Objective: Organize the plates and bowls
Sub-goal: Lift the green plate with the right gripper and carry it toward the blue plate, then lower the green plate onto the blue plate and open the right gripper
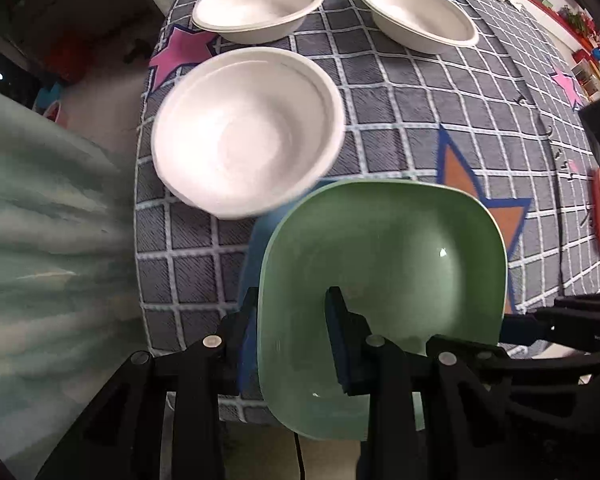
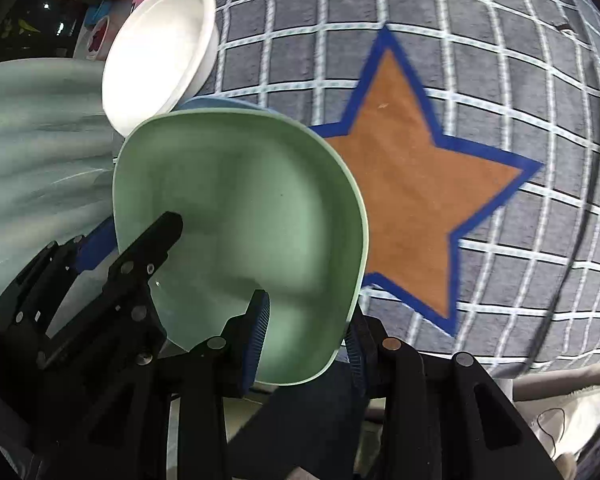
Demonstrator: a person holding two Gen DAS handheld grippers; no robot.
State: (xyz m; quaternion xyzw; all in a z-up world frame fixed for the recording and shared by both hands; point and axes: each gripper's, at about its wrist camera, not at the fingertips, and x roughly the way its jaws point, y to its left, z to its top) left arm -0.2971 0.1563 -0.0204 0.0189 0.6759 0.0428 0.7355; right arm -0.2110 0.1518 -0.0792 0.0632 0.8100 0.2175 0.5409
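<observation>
Clearly, in the left wrist view, the green bowl (image 1: 384, 292) is clamped at its near rim by the left gripper (image 1: 292, 344), one finger inside, one outside. Three white bowls (image 1: 248, 128) are seen beyond on the checked tablecloth (image 1: 400, 92). From the right wrist view, the same green bowl (image 2: 240, 240) is pinched at its other edge by the right gripper (image 2: 308, 344), beside an orange star (image 2: 416, 184); a white bowl (image 2: 160, 52) sits just behind.
</observation>
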